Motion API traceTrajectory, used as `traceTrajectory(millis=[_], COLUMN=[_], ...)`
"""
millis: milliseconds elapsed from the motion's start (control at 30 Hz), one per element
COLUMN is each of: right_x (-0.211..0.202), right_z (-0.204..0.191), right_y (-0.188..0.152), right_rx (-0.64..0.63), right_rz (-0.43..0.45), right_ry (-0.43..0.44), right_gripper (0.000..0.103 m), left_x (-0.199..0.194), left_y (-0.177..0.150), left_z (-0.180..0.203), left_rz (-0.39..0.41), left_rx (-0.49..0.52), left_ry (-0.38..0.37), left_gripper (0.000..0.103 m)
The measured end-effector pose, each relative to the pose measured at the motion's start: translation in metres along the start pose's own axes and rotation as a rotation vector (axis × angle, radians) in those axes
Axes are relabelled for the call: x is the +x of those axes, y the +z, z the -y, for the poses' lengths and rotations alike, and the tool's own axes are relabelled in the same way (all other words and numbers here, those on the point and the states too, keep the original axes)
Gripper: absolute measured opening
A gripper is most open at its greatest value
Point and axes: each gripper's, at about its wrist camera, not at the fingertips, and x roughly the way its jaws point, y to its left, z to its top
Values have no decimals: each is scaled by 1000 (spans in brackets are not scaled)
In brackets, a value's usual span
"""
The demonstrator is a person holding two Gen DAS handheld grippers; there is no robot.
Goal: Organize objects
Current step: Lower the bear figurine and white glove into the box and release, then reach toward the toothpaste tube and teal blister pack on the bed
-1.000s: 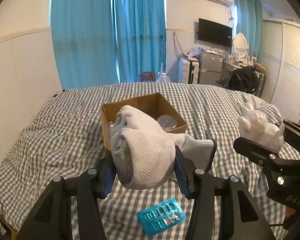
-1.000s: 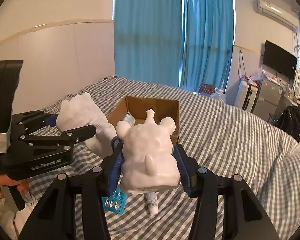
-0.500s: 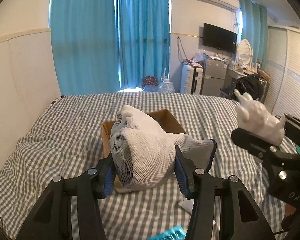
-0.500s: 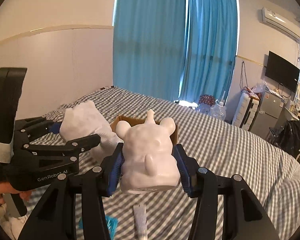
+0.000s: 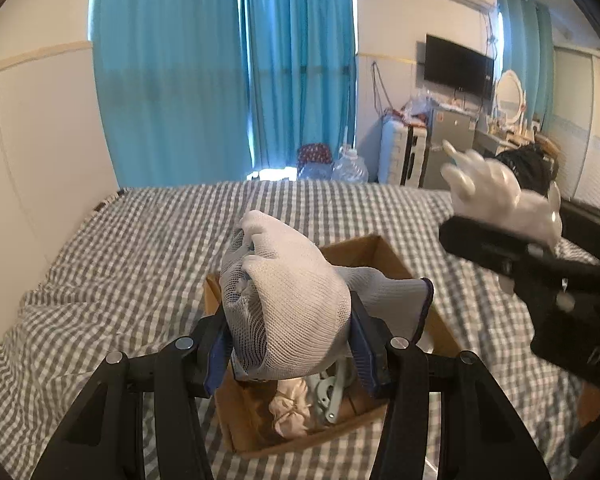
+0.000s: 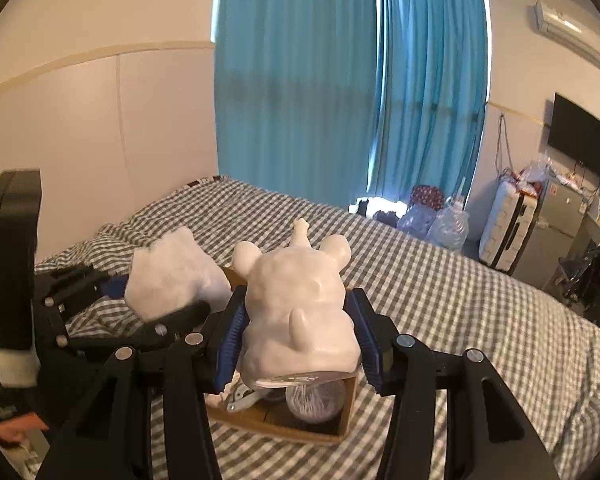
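- White knit glove [image 5: 288, 296], bunched, clamped between the blue pads [image 5: 217, 354] of the left gripper [image 5: 290, 354]; held in the air right over the open cardboard box [image 5: 384, 254], cuff trailing toward the right.
- Left gripper closed onto the glove from both sides, fingers narrowed to the width of the bundle.
- White bear-shaped figurine [image 6: 298, 308], glossy, ears and a small topknot pointing away from the camera; pinched at the flanks by the right gripper [image 6: 300, 342], base hanging above the near end of the box [image 6: 276, 420].
- Right gripper closed onto the figurine, blue pads [image 6: 231, 342] pressed against its sides.
- Seen from the left wrist camera: figurine [image 5: 500, 196] and right gripper at the right edge, higher than the glove and just beside the box's right side; both blurred.
- Seen from the right wrist camera: glove [image 6: 176, 282] and left gripper [image 6: 168, 304] at the left, just beside the figurine, apart from it.
- Inside the box: crumpled pale cloth [image 5: 290, 410], a light grey-green clip-like tool [image 5: 328, 394], and a clear rounded container with white mesh inside [image 6: 314, 400].
- Box resting on the grey-and-white checked bedspread [image 5: 140, 248].
- Beyond the bed: teal curtains [image 5: 220, 64], water jugs [image 5: 350, 166] on the floor, wall-mounted television [image 5: 458, 64].
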Motion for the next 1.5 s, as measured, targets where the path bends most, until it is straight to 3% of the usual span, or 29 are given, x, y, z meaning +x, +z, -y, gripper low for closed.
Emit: traceTrajectory(millis=[267, 433, 600, 667, 767, 833, 1000, 1267, 1367, 1500], right_x=[71, 106, 107, 102, 82, 62, 9, -91, -125, -156], right_z=[11, 17, 16, 15, 14, 15, 17, 13, 7, 1], right_y=[-23, -39, -48, -47, -40, -35, -22, -9, -8, -12], right_rx=[43, 59, 74, 70, 81, 86, 77, 51, 41, 22], right_rz=[-95, -135, -125, -122, -109, -99, -67, 24, 61, 97], right_ry=[18, 22, 26, 19, 18, 14, -24, -71, -71, -92], right_gripper=[50, 50, 51, 62, 62, 63, 67, 79, 88, 92], left_x=[60, 76, 79, 76, 60, 46, 0, -88, -109, -133], left_y=[-17, -23, -31, -32, -29, -24, -6, 9, 9, 1], left_z=[-9, -10, -8, -5, 2, 3, 7, 25, 23, 26], left_rz=[-92, -104, -122, -133, -115, -88, -32, 84, 118, 138], left_rx=[-5, 17, -9, -9, -14, -17, -44, 10, -14, -46], left_ry=[-3, -9, -25, -28, -40, -19, 6, 54, 63, 64], left_gripper=[53, 53, 54, 56, 63, 83, 94, 102, 103, 103])
